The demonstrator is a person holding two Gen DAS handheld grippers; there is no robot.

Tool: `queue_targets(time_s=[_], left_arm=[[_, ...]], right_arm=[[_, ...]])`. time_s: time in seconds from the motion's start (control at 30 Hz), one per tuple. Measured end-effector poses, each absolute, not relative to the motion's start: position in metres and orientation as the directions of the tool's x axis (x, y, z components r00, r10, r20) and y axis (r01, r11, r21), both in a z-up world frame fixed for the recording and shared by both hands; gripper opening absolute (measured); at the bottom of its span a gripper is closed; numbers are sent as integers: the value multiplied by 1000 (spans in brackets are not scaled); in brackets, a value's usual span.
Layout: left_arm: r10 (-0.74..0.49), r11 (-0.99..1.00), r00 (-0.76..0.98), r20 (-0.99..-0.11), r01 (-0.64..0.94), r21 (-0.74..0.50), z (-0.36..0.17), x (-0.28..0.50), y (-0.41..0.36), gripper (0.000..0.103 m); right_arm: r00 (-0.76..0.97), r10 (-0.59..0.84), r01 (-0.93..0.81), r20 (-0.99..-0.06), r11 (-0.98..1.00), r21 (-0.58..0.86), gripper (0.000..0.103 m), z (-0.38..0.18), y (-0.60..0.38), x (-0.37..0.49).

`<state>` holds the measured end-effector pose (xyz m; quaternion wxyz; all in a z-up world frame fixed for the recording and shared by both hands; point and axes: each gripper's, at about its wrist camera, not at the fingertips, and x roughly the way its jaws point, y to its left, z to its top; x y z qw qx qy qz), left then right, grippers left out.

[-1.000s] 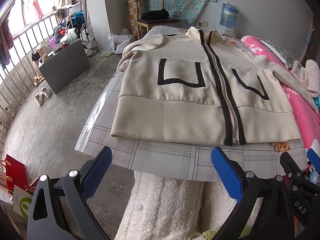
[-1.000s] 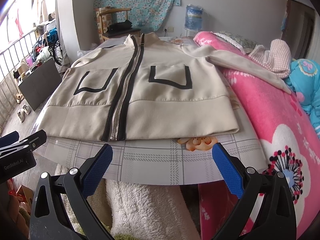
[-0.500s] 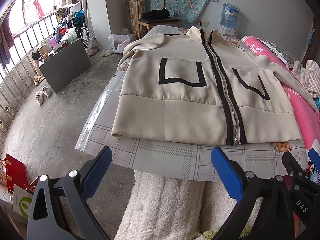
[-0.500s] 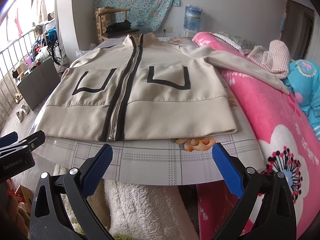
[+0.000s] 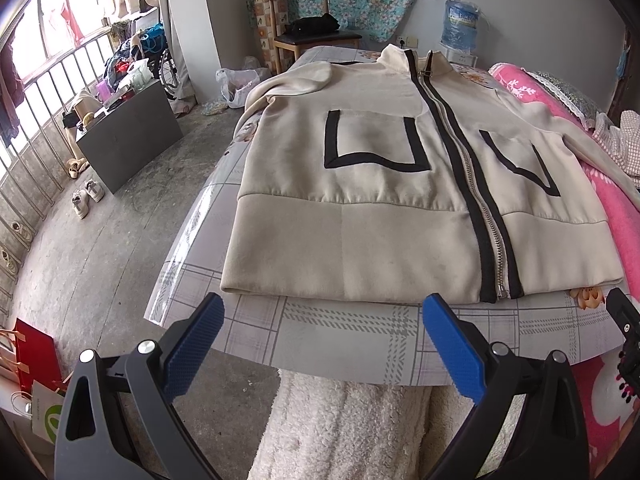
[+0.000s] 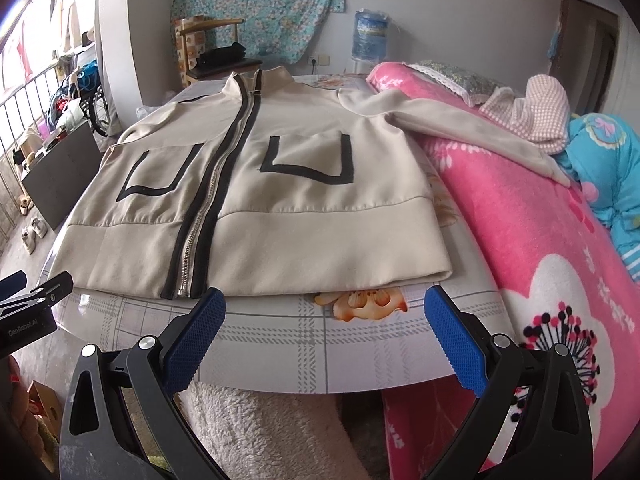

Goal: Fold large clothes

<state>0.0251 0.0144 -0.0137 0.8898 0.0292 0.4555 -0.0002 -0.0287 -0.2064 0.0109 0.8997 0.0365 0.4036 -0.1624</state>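
Fingers on both grippers, left and right, are spread wide with nothing in them, parked just short of the hem. Jacket lies flat and zipped on the table, one sleeve draped over the pink blanket, probably laid out for folding.

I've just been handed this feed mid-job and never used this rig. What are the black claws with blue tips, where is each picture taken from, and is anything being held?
No robot arm here: a person holds a two-finger gripper in each hand, with a fisheye camera on each looking forward along the fingers. One picture is from the left gripper, the other from the right gripper. The blue tips are the finger pads. Both are open and hold nothing, short of the table. On the table lies a beige zip jacket, spread flat, front up, not yet folded. One sleeve drapes onto the pink blanket beside the table.
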Motion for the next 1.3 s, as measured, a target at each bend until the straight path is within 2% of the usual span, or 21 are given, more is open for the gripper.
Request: queue_targets(time_s=[0.13, 0.27, 0.57, 0.6, 0.73, 0.77, 0.83, 0.93, 1.0, 1.2, 1.27, 1.3], left_arm=[[-64, 995, 614, -786, 97, -5, -24, 30, 27, 98], [-175, 984, 607, -775, 118, -129, -32, 38, 51, 98], [-162, 980, 607, -778, 8, -198, -50, 71, 93, 97], [-160, 980, 606, -779, 1, -200, -50, 73, 96, 97], [-145, 981, 599, -787, -18, -194, -53, 75, 105, 82], [-132, 984, 600, -789, -19, -180, -54, 76, 105, 78], [-113, 987, 597, -794, -23, -158, -55, 77, 105, 65], [-90, 991, 596, -798, -28, -133, -56, 81, 105, 53], [-89, 991, 596, -798, -24, -128, -56, 83, 105, 51], [-65, 996, 597, -800, -11, -89, -58, 85, 99, 51], [-49, 998, 601, -798, -11, -70, -58, 84, 97, 50], [-40, 998, 605, -795, -10, -58, -59, 84, 95, 46]], right_arm=[[622, -255, 325, -741, 944, -52, 95, 6, -225, -23], [617, -237, 331, -750, 943, -26, 95, -1, -255, -18], [577, -162, 352, -801, 934, 65, 95, -22, -320, -7], [572, -144, 349, -807, 934, 80, 95, -24, -325, -5], [559, -127, 350, -819, 932, 95, 93, -28, -335, -6], [561, -130, 352, -818, 931, 93, 90, -28, -337, -7], [565, -131, 353, -815, 931, 95, 86, -27, -339, -8], [572, -128, 353, -810, 930, 102, 77, -26, -344, -8], [577, -135, 348, -805, 933, 93, 64, -25, -345, -3], [578, -120, 308, -807, 948, 79, 46, -26, -341, 13], [568, -104, 302, -816, 949, 89, 26, -28, -339, 15], [564, -82, 295, -822, 949, 108, 24, -31, -338, 17]])
